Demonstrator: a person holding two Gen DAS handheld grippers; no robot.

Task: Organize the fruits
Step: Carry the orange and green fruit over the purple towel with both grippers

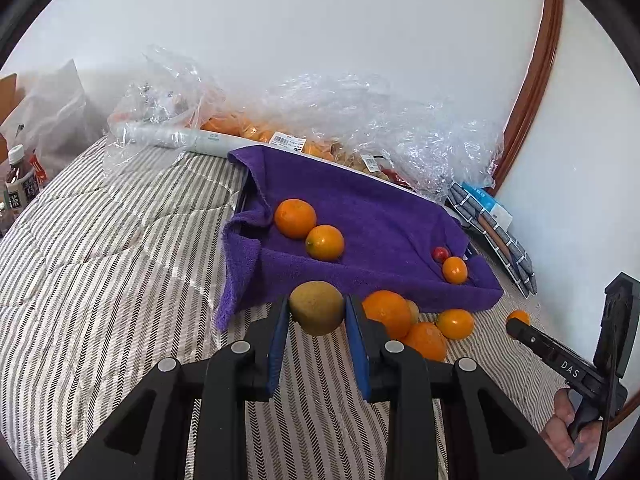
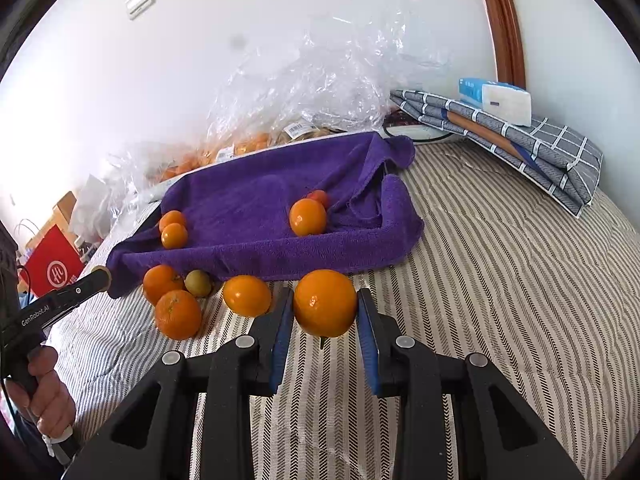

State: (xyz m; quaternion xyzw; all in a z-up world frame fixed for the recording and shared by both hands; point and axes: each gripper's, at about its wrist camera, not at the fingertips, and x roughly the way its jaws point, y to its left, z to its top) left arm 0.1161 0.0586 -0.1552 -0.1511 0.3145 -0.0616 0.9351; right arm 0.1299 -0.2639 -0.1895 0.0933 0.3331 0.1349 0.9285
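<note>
Brown kiwi (image 1: 317, 307), long axis level crosswise

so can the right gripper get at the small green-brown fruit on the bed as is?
Probably not yet. The right gripper is shut on an orange, so its jaws are full. The green-brown fruit also sits behind a loose orange and beside two more, against the purple towel.

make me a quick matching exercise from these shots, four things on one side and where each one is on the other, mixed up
Things:
1. kiwi
2. big orange
3. small red fruit
4. tissue pack

Places:
a. on the folded checked cloth
b. in the left gripper
c. on the purple towel
d. in the right gripper

Pairs: 1-b, 2-d, 3-c, 4-a
</note>
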